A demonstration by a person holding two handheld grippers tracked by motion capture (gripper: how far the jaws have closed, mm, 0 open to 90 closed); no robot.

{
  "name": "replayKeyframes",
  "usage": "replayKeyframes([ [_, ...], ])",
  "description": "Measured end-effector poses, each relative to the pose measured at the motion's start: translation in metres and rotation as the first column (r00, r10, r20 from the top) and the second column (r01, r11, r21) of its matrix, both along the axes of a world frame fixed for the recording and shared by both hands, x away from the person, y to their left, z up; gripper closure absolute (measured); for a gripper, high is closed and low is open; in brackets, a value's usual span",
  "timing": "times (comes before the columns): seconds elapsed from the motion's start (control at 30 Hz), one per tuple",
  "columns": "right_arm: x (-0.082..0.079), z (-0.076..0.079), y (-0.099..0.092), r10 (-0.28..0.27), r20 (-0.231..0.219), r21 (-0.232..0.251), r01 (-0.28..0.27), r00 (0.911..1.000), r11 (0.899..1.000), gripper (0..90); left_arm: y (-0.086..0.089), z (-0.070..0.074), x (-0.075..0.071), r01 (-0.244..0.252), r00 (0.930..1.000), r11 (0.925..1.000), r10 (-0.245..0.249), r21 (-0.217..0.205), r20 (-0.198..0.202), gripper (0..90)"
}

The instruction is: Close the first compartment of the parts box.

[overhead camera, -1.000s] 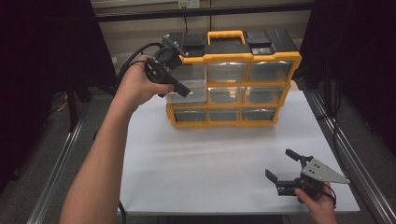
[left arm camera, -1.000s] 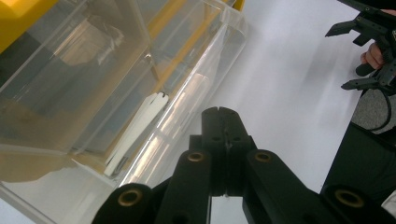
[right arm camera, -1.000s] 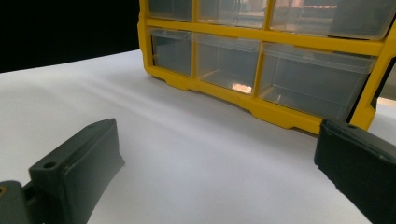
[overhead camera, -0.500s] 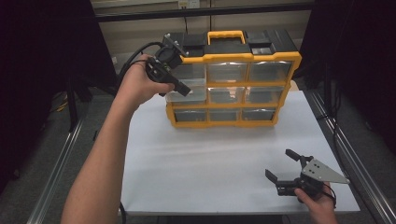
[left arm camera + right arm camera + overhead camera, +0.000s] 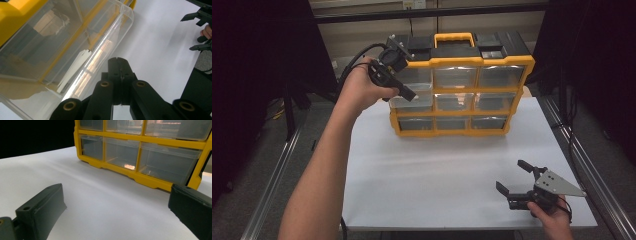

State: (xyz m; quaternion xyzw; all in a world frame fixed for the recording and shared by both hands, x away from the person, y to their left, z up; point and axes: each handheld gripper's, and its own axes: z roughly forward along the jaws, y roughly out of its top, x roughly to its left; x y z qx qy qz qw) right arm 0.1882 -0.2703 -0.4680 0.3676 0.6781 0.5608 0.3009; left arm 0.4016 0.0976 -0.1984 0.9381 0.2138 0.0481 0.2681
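Jaws of the left gripper (image 5: 408, 93) are pressed together with nothing between them, their tips at the clear middle-row drawer (image 5: 411, 101) on the left side of the yellow organizer (image 5: 460, 62), which stands at the far edge of the white surface (image 5: 437, 170). Near the front right corner, the right gripper (image 5: 514, 179) holds its jaws wide apart, empty.

The drawer organizer (image 5: 462, 90) was yellow with clear drawers and a black top; the tabletop (image 5: 437, 170) was white; both grippers' jaws were black.
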Motion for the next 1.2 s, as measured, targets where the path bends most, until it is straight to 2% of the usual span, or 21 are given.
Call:
replayKeyframes([
  [0.5,0.0,-0.0002,0.0005,0.0,-0.005,0.003,0.0,1.0,1.0,0.0,-0.0021,-0.0001,0.0045,-0.019,0.9998,0.9998,0.019,0.001,0.006,90.0],
  [0.53,0.0,-0.0002,0.0005,-0.001,-0.005,0.003,0.001,1.0,1.0,0.0,-0.0031,-0.0007,0.0039,-0.038,0.9993,0.9992,0.038,-0.014,0.003,90.0],
  [0.57,0.0,-0.0002,0.0005,-0.001,-0.005,0.003,0.001,1.0,1.0,0.0,-0.0031,-0.0007,0.0039,-0.038,0.9993,0.9992,0.038,-0.014,0.003,90.0],
  [0.6,0.0004,-0.0002,0.0002,0.0,0.0,0.001,0.0,1.0,1.0,0.0,-0.0021,0.0007,0.0058,-0.012,0.9999,0.9999,0.012,0.013,0.007,90.0],
  [0.67,0.0003,-0.0001,-0.0001,-0.004,-0.003,0.001,0.004,1.0,1.0,0.0,-0.0033,0.0013,0.0068,-0.014,0.9997,0.9998,0.013,0.015,0.018,90.0],
  [0.93,0.0004,-0.0001,0.0,-0.003,-0.002,0.001,0.003,1.0,1.0,0.0,-0.0048,0.0031,0.0066,-0.026,0.9994,0.9997,0.026,-0.004,0.024,90.0],
  [1.13,0.0001,0.0,0.0004,0.0,-0.002,0.003,0.0,1.0,1.0,0.0,-0.0048,0.0042,0.009,-0.007,0.9997,0.9999,0.007,0.01,0.024,90.0],
  [1.2,0.0003,0.0,0.0001,0.0,-0.002,0.001,0.0,1.0,1.0,0.0,-0.0054,0.0035,0.0087,-0.023,0.9995,0.9997,0.023,-0.003,0.024,90.0],
])
